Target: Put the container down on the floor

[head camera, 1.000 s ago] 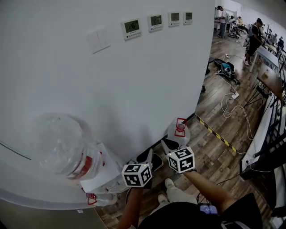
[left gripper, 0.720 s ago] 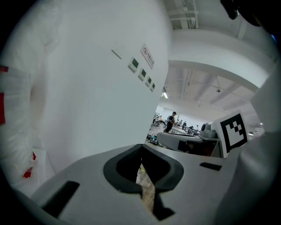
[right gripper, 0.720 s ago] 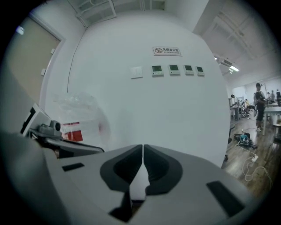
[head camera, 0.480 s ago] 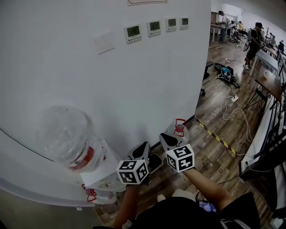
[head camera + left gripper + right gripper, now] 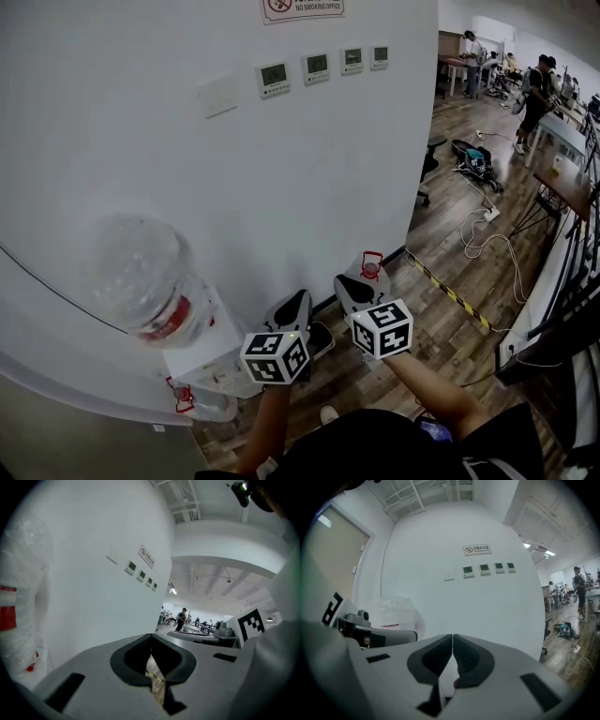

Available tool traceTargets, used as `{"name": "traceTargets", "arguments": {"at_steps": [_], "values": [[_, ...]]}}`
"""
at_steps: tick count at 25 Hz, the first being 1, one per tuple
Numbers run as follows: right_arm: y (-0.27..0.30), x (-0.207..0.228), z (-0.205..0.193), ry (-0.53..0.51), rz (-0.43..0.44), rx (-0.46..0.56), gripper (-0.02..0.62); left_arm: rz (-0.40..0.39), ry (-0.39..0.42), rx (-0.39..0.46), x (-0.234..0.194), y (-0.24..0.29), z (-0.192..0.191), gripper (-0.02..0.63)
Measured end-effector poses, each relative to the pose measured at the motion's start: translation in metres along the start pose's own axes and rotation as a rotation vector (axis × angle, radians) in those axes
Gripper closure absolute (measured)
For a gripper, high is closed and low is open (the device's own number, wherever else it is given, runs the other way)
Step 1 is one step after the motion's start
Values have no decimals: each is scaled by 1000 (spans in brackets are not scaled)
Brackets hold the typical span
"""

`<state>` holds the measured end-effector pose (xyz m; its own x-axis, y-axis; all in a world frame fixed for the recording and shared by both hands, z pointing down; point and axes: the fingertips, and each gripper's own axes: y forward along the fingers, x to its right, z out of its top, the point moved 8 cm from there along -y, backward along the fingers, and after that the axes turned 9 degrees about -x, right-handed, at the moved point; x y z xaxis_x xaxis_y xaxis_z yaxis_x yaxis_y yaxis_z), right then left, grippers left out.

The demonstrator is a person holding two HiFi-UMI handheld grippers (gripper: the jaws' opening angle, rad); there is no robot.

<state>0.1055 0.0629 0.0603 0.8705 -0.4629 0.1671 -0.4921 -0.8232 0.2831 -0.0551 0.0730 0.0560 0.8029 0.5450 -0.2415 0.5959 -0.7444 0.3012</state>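
White wall (image 5: pixel 281 187) fills most of the head view, and at its foot on the left stands a water dispenser (image 5: pixel 202 366) with a big clear bottle (image 5: pixel 141 281) on top. Wooden floor (image 5: pixel 450 234) runs off right, crossed by loose cables (image 5: pixel 487 225) and striped tape (image 5: pixel 450 292). Down by the wall, the container (image 5: pixel 372 274) is half covered by the right gripper (image 5: pixel 345 284); only its clear shoulder and red cap show, just beyond those clenched, empty jaws. Touching or not, can't tell. The left gripper (image 5: pixel 298 302) is clenched too, further off.

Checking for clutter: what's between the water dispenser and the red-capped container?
In the head view, only the shut left gripper hangs between water dispenser and red-capped container, over wood floor.
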Motion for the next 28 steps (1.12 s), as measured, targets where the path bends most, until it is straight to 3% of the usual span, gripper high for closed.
{"name": "traceTargets", "arguments": {"at_steps": [7, 14, 19, 28], "values": [[-36, 16, 7, -24, 5, 0, 563, 14, 23, 24, 48, 0, 1, 592], [-66, 24, -1, -35, 28, 3, 565, 44, 10, 38, 79, -8, -9, 592], [-84, 25, -7, -26, 45, 30, 565, 91, 48, 37, 98, -16, -20, 592], [-113, 27, -21, -31, 52, 36, 568, 103, 67, 54, 125, -29, -29, 592]]}}
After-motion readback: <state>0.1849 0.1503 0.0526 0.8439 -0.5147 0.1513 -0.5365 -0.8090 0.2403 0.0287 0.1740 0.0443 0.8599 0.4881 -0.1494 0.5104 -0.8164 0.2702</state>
